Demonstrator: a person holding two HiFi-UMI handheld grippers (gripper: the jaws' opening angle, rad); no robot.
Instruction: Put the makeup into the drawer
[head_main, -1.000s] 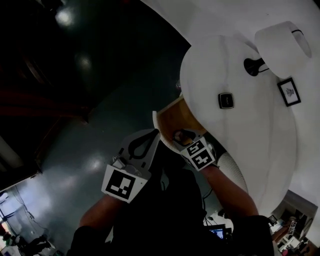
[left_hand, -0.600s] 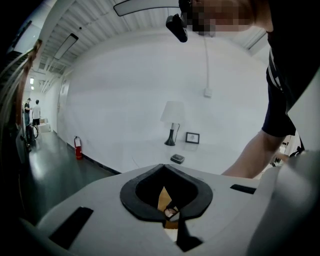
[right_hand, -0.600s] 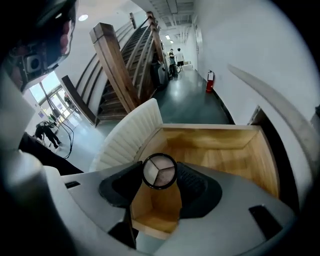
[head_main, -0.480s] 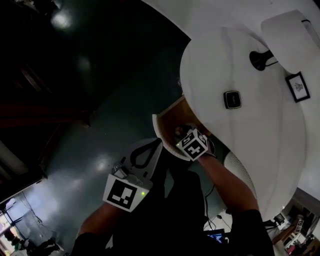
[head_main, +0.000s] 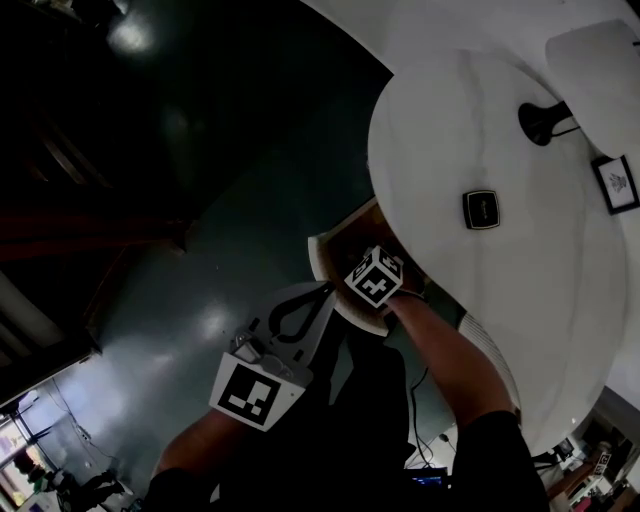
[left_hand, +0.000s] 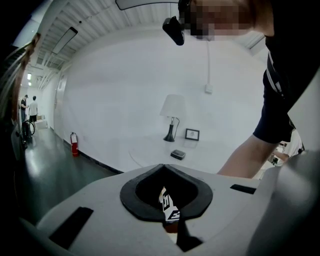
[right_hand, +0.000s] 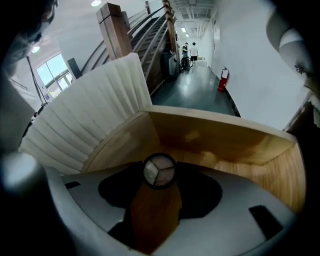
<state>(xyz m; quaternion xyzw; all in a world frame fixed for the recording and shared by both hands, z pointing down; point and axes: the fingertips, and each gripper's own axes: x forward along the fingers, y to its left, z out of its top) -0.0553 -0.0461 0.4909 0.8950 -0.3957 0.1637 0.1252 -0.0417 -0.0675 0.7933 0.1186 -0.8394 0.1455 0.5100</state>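
Looking down, head view: right gripper (head_main: 372, 276) over the open drawer (head_main: 348, 238) at the edge of the white table (head_main: 450, 130); left gripper (head_main: 322, 289) near the drawer.
Left gripper view: jaws together, nothing between them; table behind.
Right gripper view: jaws clamped on the round makeup (right_hand: 159, 170), within the wooden drawer walls.

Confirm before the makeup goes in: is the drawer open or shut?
Open: the drawer shows its bare wooden inside, and the right gripper holds the round compact over it.
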